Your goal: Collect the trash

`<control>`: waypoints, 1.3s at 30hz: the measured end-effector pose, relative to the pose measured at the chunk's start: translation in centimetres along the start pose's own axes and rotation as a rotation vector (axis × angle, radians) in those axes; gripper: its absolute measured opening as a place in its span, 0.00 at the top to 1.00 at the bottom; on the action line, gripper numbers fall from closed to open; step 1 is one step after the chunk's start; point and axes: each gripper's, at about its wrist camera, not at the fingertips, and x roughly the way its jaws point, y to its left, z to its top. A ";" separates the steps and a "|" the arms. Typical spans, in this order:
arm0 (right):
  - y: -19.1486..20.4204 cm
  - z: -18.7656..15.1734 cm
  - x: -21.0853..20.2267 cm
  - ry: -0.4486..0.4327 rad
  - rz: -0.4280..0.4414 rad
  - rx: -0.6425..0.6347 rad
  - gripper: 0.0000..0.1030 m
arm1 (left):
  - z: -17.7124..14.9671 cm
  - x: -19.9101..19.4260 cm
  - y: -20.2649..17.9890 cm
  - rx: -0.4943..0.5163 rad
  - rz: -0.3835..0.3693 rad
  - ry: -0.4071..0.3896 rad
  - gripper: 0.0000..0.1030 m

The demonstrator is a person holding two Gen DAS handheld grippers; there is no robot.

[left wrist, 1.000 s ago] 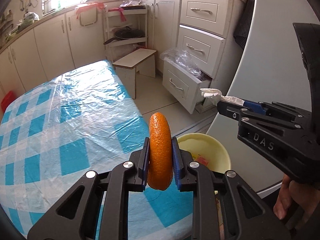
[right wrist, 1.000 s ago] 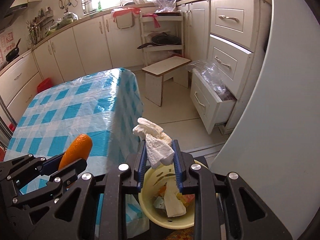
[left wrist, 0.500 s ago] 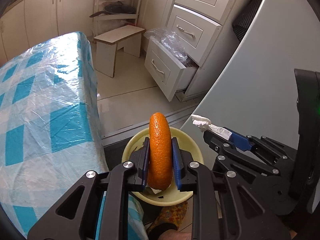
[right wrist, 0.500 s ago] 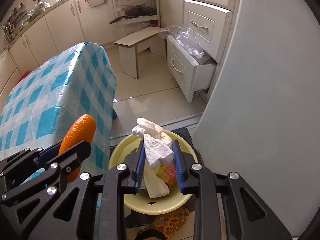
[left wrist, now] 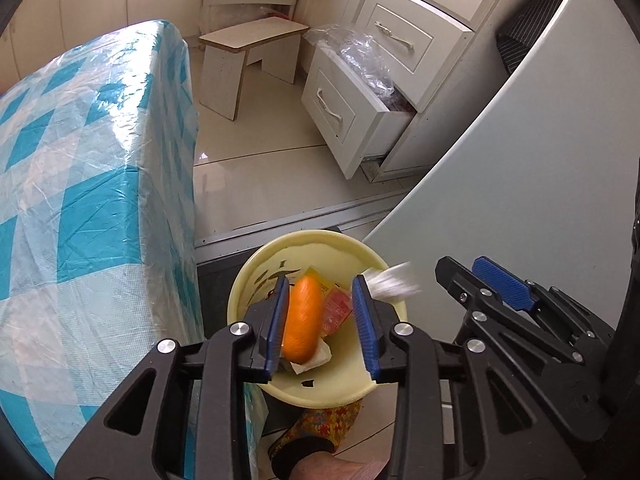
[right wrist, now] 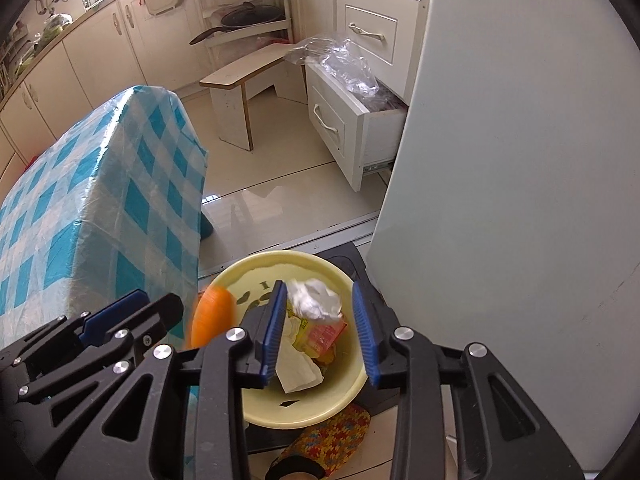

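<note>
A yellow bin (left wrist: 340, 382) (right wrist: 320, 400) stands on the floor under both grippers, with wrappers and paper inside. My left gripper (left wrist: 320, 316) (right wrist: 156, 300) is over it and its jaws are opening. The orange peel (left wrist: 302, 318) (right wrist: 212, 316) lies against the left pad only, with a gap to the right pad, and looks blurred in the right wrist view. My right gripper (right wrist: 320, 320) (left wrist: 464, 270) is also opening. The white tissue (right wrist: 316, 300) (left wrist: 394, 284) is blurred and loose between its pads, touching neither.
The table with the blue checked cloth (left wrist: 80, 160) (right wrist: 100, 200) rises just left of the bin. A pale grey panel (left wrist: 520, 180) (right wrist: 520, 160) stands to the right. Beyond are an open drawer (left wrist: 352, 116) holding a plastic bag and a low stool (left wrist: 248, 44). A patterned slipper (left wrist: 320, 428) sits under the bin.
Both grippers have sunk toward the bin and their jaws have spread. The orange peel and the tissue, gripped before, are now loose and lower between the pads.
</note>
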 end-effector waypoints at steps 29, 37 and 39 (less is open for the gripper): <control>1.9 1.5 -6.1 -0.255 0.080 0.003 0.28 | -1.5 -9.5 4.4 0.015 0.240 -0.204 0.18; 4.1 1.7 -8.1 -0.308 0.117 -0.035 0.26 | -2.4 -12.1 5.8 0.030 0.278 -0.233 0.12; 5.2 1.6 -9.0 -0.330 0.127 -0.062 0.23 | -2.7 -13.2 6.2 0.037 0.292 -0.247 0.11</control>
